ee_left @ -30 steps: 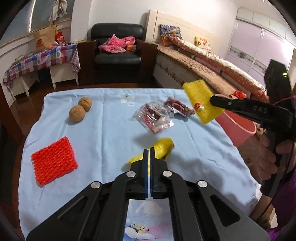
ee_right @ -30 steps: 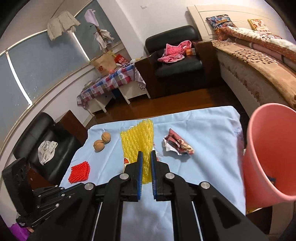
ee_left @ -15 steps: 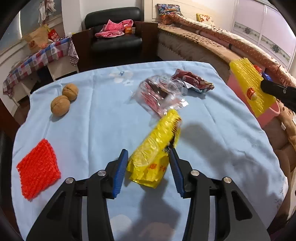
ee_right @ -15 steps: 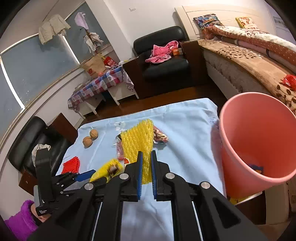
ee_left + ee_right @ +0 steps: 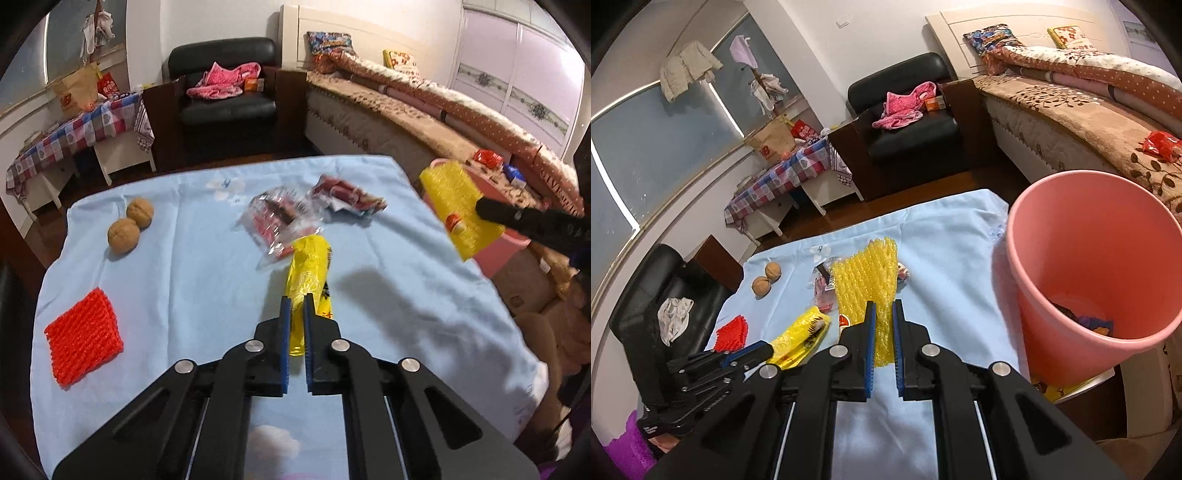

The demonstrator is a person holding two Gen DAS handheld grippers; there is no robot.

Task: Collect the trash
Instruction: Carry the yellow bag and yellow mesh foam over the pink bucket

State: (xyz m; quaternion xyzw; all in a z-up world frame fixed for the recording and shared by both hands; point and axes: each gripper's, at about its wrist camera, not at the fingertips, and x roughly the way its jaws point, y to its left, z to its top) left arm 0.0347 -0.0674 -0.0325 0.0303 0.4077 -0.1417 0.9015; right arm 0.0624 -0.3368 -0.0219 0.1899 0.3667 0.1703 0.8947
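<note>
Our left gripper (image 5: 296, 306) has its fingers clamped on the yellow bag (image 5: 309, 273), above the surface (image 5: 184, 280). Our right gripper (image 5: 884, 314) clamps the yellow net (image 5: 868, 280), left of the pink bin (image 5: 1086, 266).

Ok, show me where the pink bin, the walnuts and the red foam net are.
pink bin (image 5: 1071, 236), right wrist view, on its inner back wall.
walnuts (image 5: 123, 235), left wrist view, on the middle of the nearer walnut.
red foam net (image 5: 84, 335), left wrist view, on the middle of its ribbed top.
</note>
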